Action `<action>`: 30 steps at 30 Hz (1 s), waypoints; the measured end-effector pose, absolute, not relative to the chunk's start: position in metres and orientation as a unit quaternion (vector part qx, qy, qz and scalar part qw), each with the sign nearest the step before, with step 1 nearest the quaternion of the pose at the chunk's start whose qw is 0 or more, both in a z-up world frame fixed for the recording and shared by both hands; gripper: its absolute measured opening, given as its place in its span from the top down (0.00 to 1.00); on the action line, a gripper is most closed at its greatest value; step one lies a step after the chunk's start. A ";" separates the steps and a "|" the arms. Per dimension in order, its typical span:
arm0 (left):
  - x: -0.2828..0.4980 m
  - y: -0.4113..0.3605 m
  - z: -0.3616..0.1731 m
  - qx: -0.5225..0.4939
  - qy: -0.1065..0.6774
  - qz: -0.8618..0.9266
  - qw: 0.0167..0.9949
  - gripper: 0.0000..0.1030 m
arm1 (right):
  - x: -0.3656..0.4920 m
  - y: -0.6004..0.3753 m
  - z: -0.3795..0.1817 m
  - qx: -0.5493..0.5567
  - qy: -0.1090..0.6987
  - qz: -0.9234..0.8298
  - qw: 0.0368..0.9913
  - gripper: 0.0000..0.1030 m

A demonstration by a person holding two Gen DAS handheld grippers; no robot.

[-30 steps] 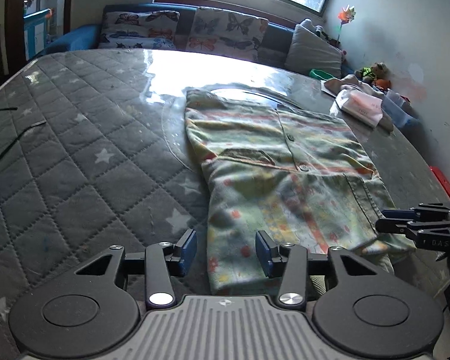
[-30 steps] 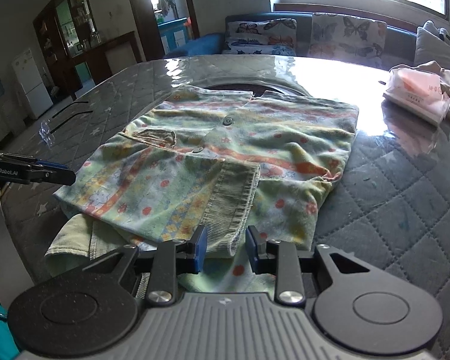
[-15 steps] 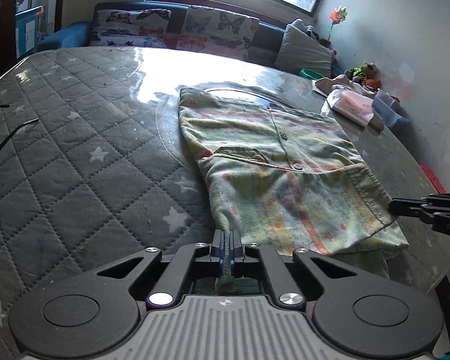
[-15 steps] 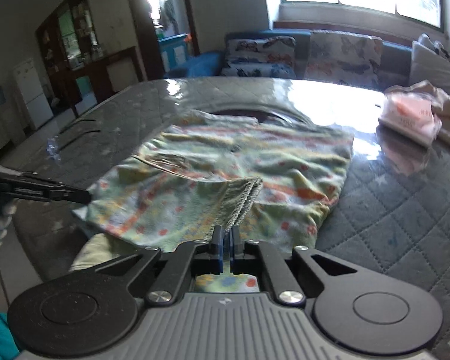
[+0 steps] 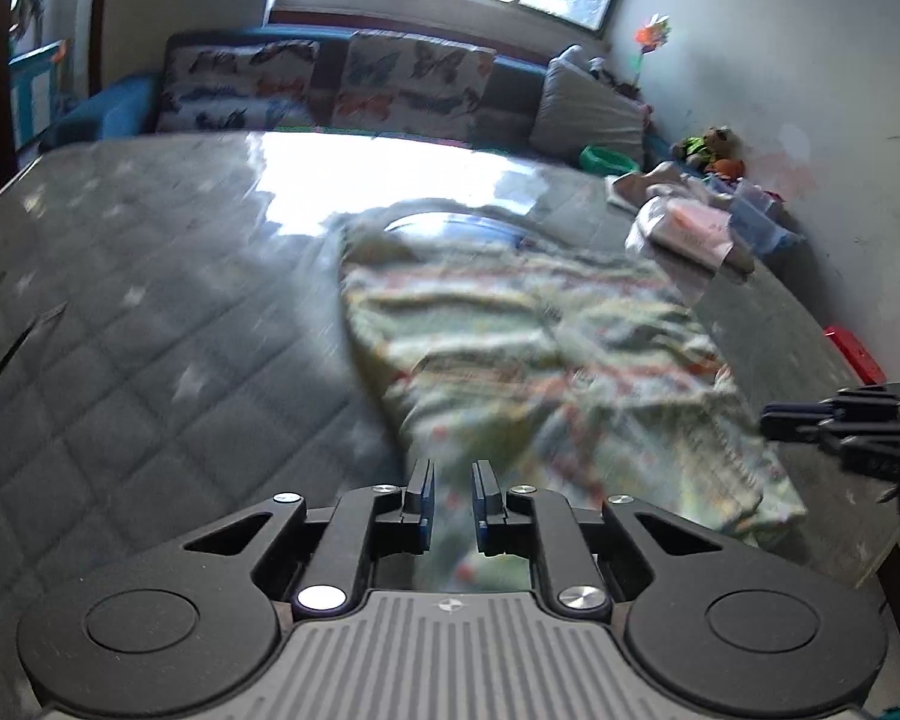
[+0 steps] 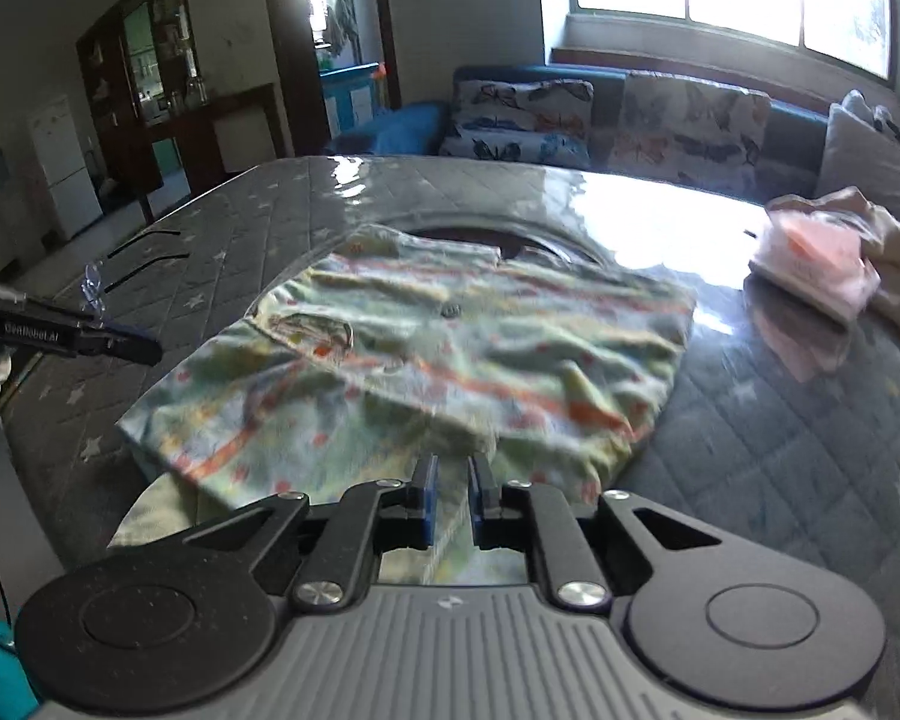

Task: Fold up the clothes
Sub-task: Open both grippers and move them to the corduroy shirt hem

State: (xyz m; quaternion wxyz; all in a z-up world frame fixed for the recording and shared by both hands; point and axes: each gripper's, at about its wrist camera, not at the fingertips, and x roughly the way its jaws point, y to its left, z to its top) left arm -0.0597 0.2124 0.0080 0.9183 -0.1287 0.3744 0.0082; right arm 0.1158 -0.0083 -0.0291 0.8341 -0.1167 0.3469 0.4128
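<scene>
Shirt (image 5: 546, 360) soft, light, limp — grip near hem corners. Left gripper (image 5: 452, 501) and right gripper (image 6: 452, 501) both pinch hem; jaws just eased slightly.

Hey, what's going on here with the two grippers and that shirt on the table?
A person is folding a patterned shirt on a quilted grey table, with a handheld gripper in each hand. The left gripper and the right gripper each have the shirt's near edge between their narrowly parted jaws, which closed and have just eased open slightly. The near part looks lifted. Pink folded clothes sit at the table's far right.
</scene>
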 end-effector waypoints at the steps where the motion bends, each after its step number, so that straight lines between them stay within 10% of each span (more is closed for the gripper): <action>1: -0.052 0.210 0.009 -0.125 0.372 0.003 0.920 0.86 | 0.119 -0.003 -0.031 -0.121 0.343 0.415 0.834 0.90; 30: -0.013 0.184 -0.025 -0.060 0.398 -0.023 0.915 0.84 | 0.100 0.029 -0.057 -0.205 0.330 0.460 0.798 0.77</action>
